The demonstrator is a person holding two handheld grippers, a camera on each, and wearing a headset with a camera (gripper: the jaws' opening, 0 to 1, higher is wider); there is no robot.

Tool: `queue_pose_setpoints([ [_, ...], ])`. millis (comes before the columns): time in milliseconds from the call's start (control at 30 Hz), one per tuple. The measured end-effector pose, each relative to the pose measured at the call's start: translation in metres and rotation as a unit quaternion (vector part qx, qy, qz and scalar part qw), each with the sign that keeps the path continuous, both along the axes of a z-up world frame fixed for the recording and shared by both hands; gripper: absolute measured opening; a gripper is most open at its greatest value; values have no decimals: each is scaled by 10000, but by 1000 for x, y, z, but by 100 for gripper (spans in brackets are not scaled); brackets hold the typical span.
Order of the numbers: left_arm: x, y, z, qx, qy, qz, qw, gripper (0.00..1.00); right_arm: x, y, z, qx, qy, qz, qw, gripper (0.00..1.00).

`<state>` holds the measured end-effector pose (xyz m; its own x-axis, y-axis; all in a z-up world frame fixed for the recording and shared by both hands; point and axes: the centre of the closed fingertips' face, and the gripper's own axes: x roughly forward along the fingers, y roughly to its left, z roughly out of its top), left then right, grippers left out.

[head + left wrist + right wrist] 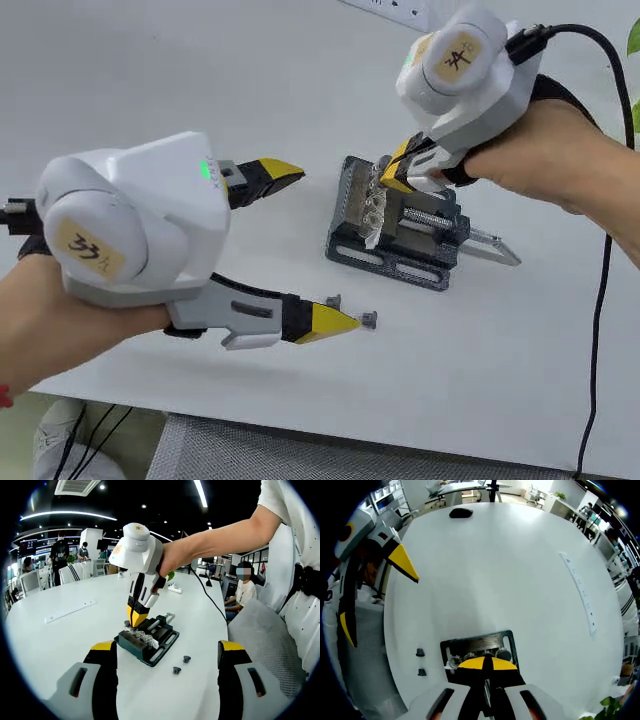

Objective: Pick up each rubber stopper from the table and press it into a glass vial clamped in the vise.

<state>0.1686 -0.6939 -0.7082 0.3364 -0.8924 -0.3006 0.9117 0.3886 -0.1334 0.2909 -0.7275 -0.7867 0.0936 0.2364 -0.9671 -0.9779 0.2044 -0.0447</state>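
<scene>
Your left gripper [328,248] gapes wide and empty, its near jaw just beside two rubber stoppers [369,320] on the table [480,380]. They are likely light, soft and grippy, so pinch each across its head. Further right, the vise [395,262] clamps fragile glass vials [372,212], and your right gripper [390,180] sits closed over them.
</scene>
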Motion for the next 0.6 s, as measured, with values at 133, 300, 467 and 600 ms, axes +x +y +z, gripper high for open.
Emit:
queue_pose_setpoints([
  [133, -1, 0, 2, 17, -12, 27, 10000, 82, 2, 0, 1, 121, -4, -31, 9999, 0],
  [300, -1, 1, 3, 57, -25, 37, 10000, 82, 1, 2, 1, 244, 15, -143, 9996, 0],
  [467, -3, 1, 6, 85, -53, 26, 9999, 82, 2, 2, 2, 286, 1, -134, 9995, 0],
  [600, -2, 1, 7, 104, -68, 32, 9999, 82, 2, 2, 2, 346, -38, -177, 9992, 0],
])
